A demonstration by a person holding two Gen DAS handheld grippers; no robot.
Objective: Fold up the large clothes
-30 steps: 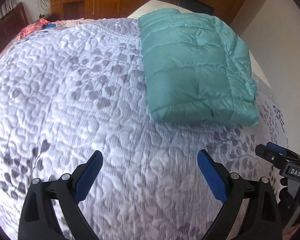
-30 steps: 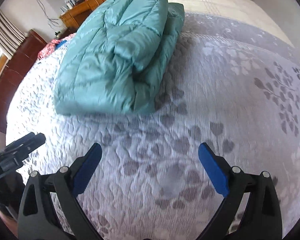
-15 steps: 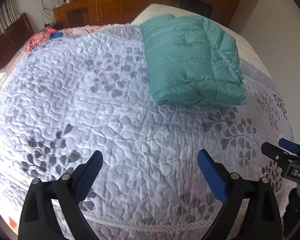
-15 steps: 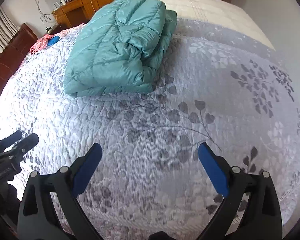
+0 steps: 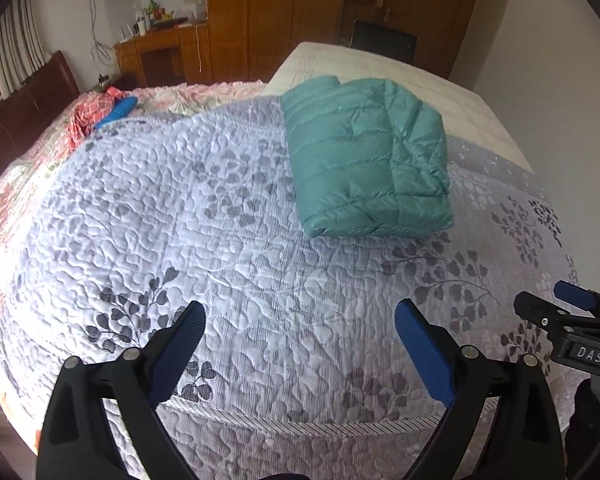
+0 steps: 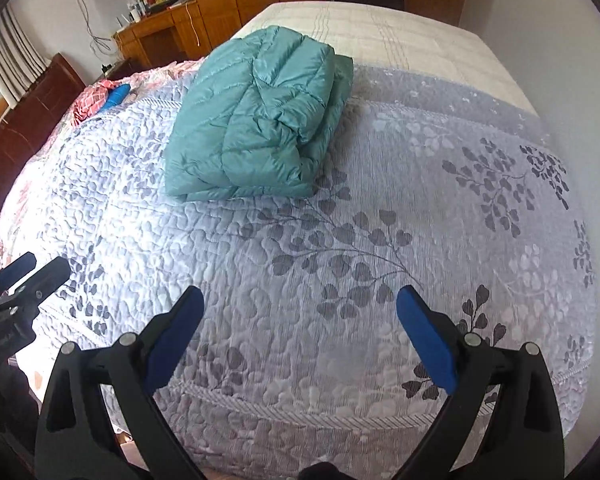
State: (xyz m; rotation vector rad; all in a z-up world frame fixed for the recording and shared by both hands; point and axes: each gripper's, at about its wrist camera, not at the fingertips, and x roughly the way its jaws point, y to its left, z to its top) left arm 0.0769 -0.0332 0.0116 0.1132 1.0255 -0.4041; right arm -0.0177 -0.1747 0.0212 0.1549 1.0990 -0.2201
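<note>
A teal puffer jacket (image 5: 364,160) lies folded into a thick rectangle on the grey leaf-patterned quilt (image 5: 204,216) of a bed; it also shows in the right wrist view (image 6: 260,124). My left gripper (image 5: 300,316) is open and empty, held above the bed's near edge, well short of the jacket. My right gripper (image 6: 300,304) is open and empty too, also back over the near edge. The right gripper shows at the right of the left wrist view (image 5: 556,312), and the left gripper at the left of the right wrist view (image 6: 28,272).
A red checked cloth (image 5: 96,110) and a blue item (image 5: 120,108) lie at the far left of the bed. A dark headboard (image 5: 28,104) stands left. A wooden desk (image 5: 160,52) and wardrobes (image 5: 300,12) stand behind. A bare mattress (image 5: 380,68) lies beyond the jacket.
Both grippers have pulled back and up from the jacket toward the bed's near edge. The jacket now looks smaller and farther away. It stays folded and has not moved.
</note>
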